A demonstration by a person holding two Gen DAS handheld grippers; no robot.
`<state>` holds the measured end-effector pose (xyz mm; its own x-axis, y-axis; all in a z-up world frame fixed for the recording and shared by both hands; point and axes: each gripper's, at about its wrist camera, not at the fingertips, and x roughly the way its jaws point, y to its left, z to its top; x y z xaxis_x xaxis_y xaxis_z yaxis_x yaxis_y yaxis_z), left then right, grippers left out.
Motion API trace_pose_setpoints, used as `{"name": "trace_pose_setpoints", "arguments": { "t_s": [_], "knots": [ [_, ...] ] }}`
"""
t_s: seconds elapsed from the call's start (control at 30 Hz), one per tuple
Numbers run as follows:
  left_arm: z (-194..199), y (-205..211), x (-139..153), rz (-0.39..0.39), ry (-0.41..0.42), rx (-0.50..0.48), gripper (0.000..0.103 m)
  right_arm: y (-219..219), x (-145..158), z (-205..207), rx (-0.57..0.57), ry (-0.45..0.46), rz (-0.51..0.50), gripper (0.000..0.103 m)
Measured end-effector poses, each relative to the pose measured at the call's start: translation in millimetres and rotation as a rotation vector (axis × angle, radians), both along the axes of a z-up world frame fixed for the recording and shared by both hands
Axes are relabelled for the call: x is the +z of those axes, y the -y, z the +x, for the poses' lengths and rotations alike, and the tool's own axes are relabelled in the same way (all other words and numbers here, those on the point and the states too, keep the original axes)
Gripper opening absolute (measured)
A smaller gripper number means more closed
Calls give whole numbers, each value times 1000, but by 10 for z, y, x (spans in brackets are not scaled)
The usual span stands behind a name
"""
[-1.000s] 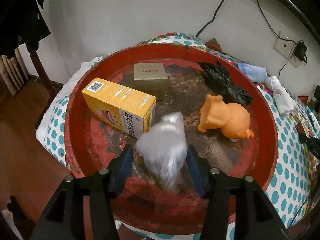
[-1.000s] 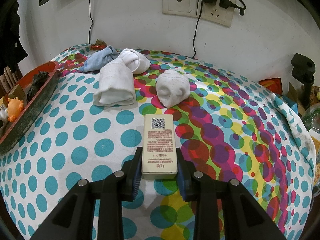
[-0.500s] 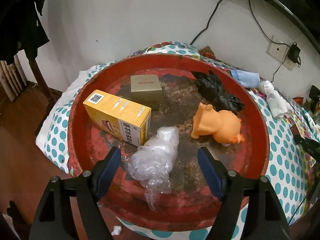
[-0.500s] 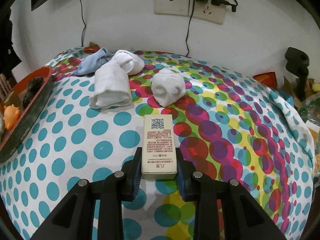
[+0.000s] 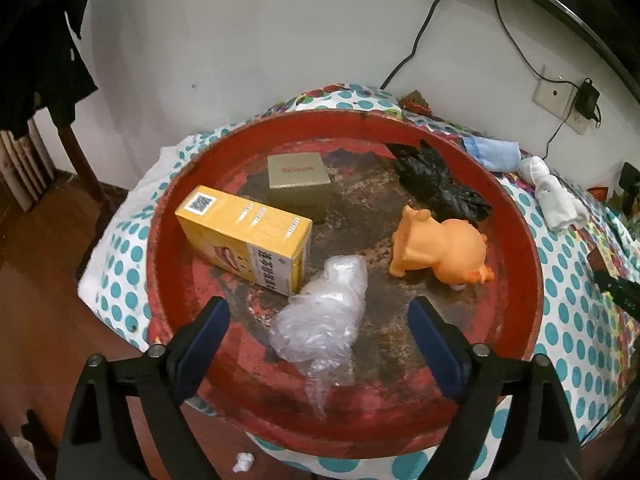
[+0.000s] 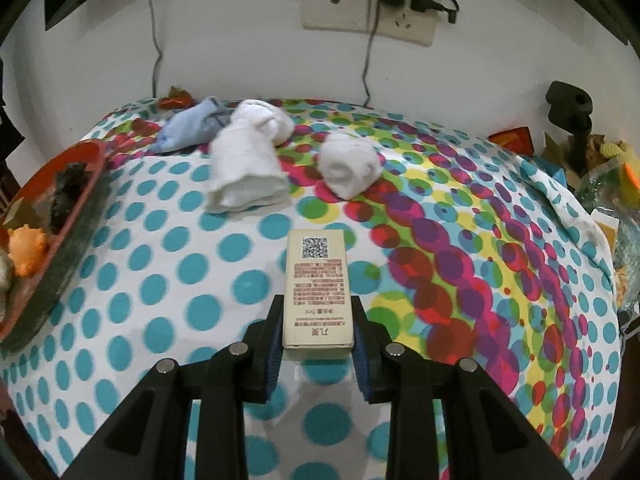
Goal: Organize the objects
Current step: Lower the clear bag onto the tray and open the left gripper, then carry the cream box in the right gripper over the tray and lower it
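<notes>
A round red tray [image 5: 524, 240] holds a yellow box [image 5: 244, 236], a small gold box [image 5: 298, 180], an orange toy animal [image 5: 440, 248], a black crumpled bag [image 5: 436, 184] and a clear crumpled plastic bag [image 5: 324, 312]. My left gripper [image 5: 320, 320] is open, its jaws wide either side of the plastic bag, which lies loose on the tray. My right gripper [image 6: 318, 328] is shut on a cream box with a QR code [image 6: 318, 288], held over the dotted cloth [image 6: 160, 280]. The tray's rim [image 6: 76, 216] shows at the left of the right wrist view.
Rolled white cloths [image 6: 244, 172] [image 6: 348, 164] and a blue cloth [image 6: 192, 128] lie at the back of the dotted table. Wall sockets with cables [image 6: 368, 16] are behind. Clutter [image 6: 600, 168] sits at the right edge. Wooden floor [image 5: 48, 300] lies left of the table.
My left gripper opened, let go of the clear plastic bag onto the tray, and drew back. My right gripper keeps holding the cream box, shifted slightly.
</notes>
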<state>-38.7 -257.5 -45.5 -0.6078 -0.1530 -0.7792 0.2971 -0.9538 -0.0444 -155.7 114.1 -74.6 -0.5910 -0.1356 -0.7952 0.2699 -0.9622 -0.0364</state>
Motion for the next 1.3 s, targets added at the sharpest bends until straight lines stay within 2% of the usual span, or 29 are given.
{"name": "trace_pose_setpoints", "arguments": {
  "t_s": [0.37, 0.53, 0.67, 0.83, 0.93, 1.3],
  "knots": [
    [51, 114, 53, -24, -12, 8, 92, 660, 400, 280, 148, -41, -58, 30],
    [70, 200, 57, 18, -18, 16, 92, 989, 541, 375, 222, -45, -87, 30],
    [90, 240, 75, -4, -24, 33, 93, 1292, 601, 484, 298, -37, -102, 30],
    [124, 340, 93, 31, -36, 56, 93, 1692, 568, 655, 400, -18, -102, 30],
    [139, 372, 110, 30, -45, 60, 93, 1898, 515, 757, 444, 13, -121, 30],
    [183, 483, 121, 25, -54, 90, 93, 2529, 307, 1068, 584, 61, -81, 30]
  ]
}}
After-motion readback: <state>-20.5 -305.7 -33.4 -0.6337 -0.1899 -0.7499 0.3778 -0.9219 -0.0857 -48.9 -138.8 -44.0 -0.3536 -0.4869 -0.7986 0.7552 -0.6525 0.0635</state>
